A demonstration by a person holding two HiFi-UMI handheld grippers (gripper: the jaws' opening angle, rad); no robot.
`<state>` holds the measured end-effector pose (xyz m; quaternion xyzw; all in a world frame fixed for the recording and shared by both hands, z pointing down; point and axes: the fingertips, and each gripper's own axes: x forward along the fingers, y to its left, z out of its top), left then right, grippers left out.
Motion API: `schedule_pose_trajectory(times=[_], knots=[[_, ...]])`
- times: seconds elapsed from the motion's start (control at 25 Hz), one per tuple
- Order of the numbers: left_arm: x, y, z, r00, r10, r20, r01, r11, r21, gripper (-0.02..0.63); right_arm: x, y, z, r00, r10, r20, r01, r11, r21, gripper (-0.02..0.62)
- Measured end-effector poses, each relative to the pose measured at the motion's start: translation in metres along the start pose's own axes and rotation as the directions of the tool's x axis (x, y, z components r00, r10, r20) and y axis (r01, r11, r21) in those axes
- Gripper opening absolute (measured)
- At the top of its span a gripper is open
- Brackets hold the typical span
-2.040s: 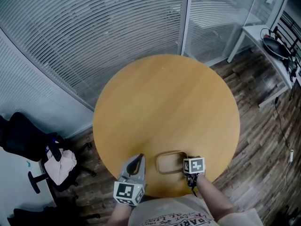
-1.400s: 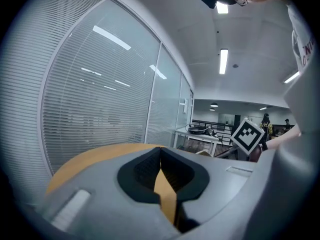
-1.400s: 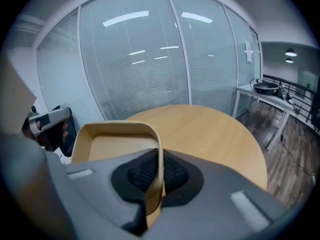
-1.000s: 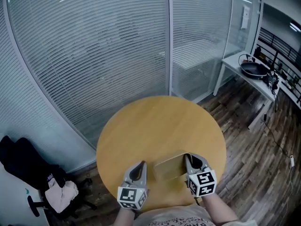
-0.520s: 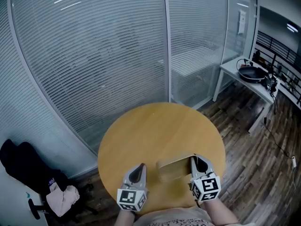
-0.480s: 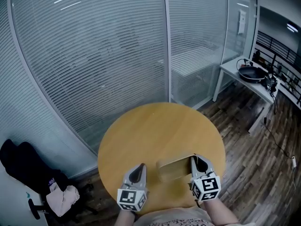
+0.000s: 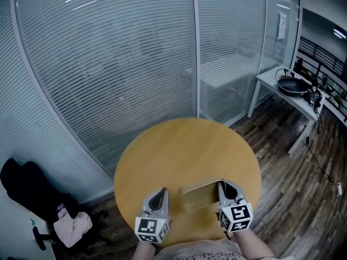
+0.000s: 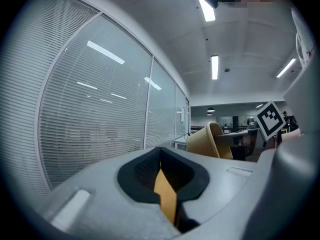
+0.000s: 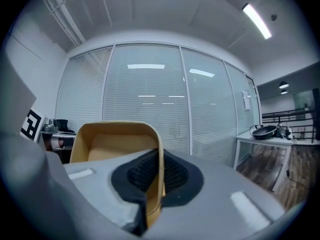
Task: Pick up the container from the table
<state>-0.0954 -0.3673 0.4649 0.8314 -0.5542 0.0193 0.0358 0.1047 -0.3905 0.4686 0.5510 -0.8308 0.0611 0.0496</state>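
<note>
The container (image 7: 198, 195) is a shallow tan tray with rounded corners, held tilted just above the round wooden table (image 7: 184, 150) near its front edge. My right gripper (image 7: 223, 186) is shut on the tray's right wall. In the right gripper view the rim (image 9: 112, 141) runs between the black pads of the right gripper (image 9: 159, 171). My left gripper (image 7: 159, 195) hovers left of the tray, apart from it, with its jaws together and holding nothing. In the left gripper view, past the left gripper (image 8: 162, 171), the container (image 8: 210, 139) shows at the right.
Glass partitions with blinds (image 7: 135, 64) curve round behind the table. A white side table (image 7: 284, 91) with a dark pan (image 7: 293, 83) stands at the right over wood flooring. A black chair with clothes (image 7: 38, 199) sits at the lower left.
Two seconds ago the container lay flat on the table with the right gripper at its right edge. It now hangs tilted in that gripper, and has barely moved over the last half second.
</note>
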Motion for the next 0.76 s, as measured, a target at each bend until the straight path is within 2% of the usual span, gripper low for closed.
schedule_pose_trajectory(times=[0.28,0.76], knots=[[-0.0016,0.0019,0.0016,1.000,0.001,0.006,-0.001,0.999,-0.033,0.008,0.0027,0.0017,-0.0026,1.000,-0.002,-0.015,0.002,1.000,0.006,0.005],[-0.0070,0.0023,0.0020,1.000,0.012,0.005,-0.012,1.000,-0.023,0.008,0.0007,0.0050,-0.0092,0.999,0.007,-0.035,-0.007,1.000,0.019,0.005]])
